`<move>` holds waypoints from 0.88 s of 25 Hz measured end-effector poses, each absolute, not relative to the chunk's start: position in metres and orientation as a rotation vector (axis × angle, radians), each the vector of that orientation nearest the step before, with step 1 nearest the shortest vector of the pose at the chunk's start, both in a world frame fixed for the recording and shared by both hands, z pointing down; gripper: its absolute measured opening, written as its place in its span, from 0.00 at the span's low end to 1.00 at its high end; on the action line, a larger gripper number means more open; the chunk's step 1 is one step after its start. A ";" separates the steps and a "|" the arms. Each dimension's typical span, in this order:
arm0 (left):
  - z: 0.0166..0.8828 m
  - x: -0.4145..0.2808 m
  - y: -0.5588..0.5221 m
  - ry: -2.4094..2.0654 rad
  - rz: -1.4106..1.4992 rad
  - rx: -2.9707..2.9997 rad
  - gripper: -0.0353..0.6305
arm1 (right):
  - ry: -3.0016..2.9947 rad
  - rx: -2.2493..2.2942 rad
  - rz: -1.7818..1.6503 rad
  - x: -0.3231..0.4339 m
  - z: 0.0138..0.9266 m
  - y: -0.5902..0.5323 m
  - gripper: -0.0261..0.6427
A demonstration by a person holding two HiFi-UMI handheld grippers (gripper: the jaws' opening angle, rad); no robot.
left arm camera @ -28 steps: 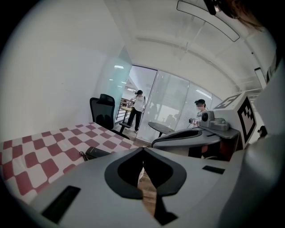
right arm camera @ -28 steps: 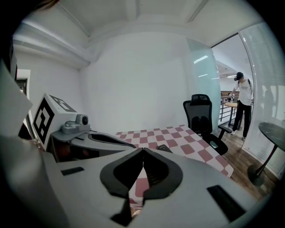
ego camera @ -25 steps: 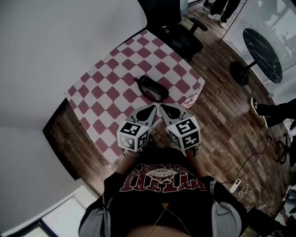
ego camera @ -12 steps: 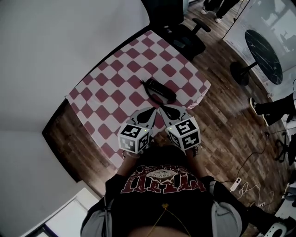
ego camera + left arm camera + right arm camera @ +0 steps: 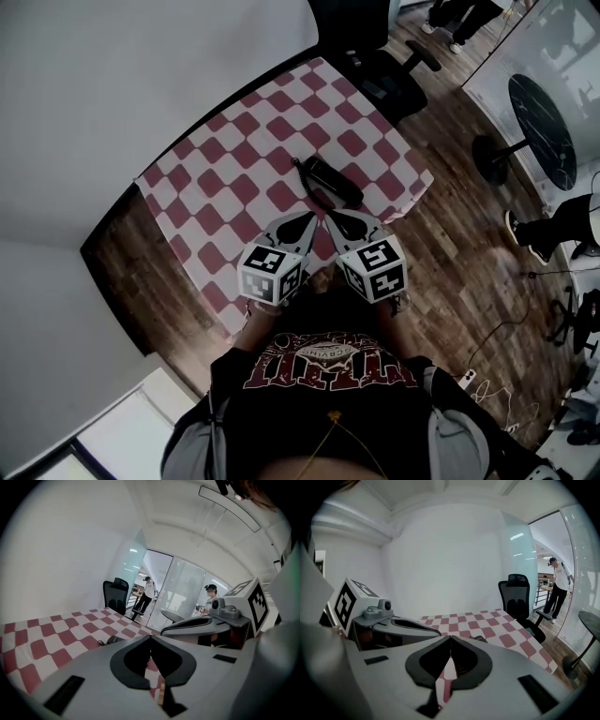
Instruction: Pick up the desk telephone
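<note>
The black desk telephone (image 5: 330, 180) lies on the red-and-white checkered table (image 5: 234, 197), its coiled cord at its left end. Both grippers hang side by side over the table's near edge, just short of the phone. My left gripper (image 5: 310, 217) is shut with nothing in it, and so is my right gripper (image 5: 329, 217). In the left gripper view the jaws of the left gripper (image 5: 150, 637) meet at the tips, and the phone (image 5: 112, 640) peeks out low on the left. In the right gripper view the right gripper (image 5: 450, 637) is shut too, with the phone (image 5: 480, 640) just beyond it.
A black office chair (image 5: 380, 70) stands at the table's far corner. A round dark table (image 5: 548, 117) is at the right on the wooden floor, with people's feet (image 5: 525, 230) near it. White walls bound the table's left side. Cables (image 5: 487, 380) lie on the floor.
Table and phone have shifted to the right in the head view. The two shut grippers now sit a little left of the phone's middle instead of right of it.
</note>
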State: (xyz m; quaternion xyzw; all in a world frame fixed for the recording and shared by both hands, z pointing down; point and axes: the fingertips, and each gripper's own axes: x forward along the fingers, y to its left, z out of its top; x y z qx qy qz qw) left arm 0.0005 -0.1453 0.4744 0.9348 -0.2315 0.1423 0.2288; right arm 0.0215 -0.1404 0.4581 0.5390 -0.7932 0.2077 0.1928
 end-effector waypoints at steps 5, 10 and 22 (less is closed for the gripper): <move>0.475 0.017 -0.160 -0.670 0.391 2.548 0.06 | -2.246 1.458 0.582 0.033 0.459 -0.155 0.07; 0.481 0.030 -0.175 -0.712 0.393 2.513 0.06 | -2.257 1.394 0.583 0.046 0.463 -0.173 0.07; 0.509 0.041 -0.197 -0.827 0.424 2.394 0.06 | -2.266 1.212 0.617 0.061 0.494 -0.201 0.07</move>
